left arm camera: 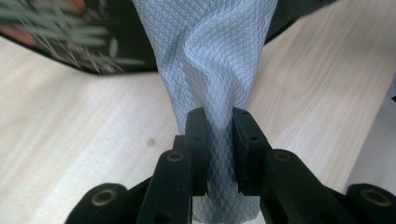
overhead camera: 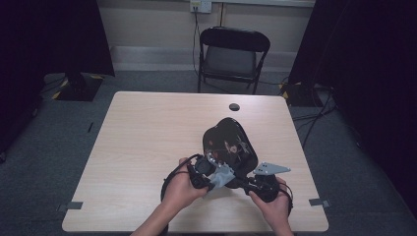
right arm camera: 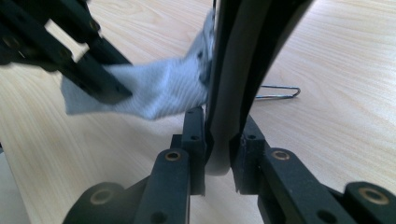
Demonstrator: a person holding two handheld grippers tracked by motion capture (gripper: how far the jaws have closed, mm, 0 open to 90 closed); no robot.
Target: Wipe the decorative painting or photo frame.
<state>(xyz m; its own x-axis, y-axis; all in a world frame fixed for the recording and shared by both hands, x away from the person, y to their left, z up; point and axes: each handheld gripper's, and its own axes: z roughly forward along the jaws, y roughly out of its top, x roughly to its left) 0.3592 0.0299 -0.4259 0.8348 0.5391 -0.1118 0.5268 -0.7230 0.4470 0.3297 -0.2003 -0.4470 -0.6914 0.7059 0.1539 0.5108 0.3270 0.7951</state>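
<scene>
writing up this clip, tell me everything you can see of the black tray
The black tray is glossy, lacquer-like, with rounded corners and a painted pattern of pale leaves and reddish blossoms. It is held tilted up over the wooden table, decorated face toward the high view. The right gripper is clamped on its rim. A pale blue textured cloth, pinched in the left gripper, lies against it.

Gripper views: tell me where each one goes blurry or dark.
Left gripper view: the pale blue cloth is sharp near the jaws, while the black floral tray above goes soft. Right gripper view: the cloth and the left tool are smeared, and the tray's edge is dark and unfocused.
</scene>
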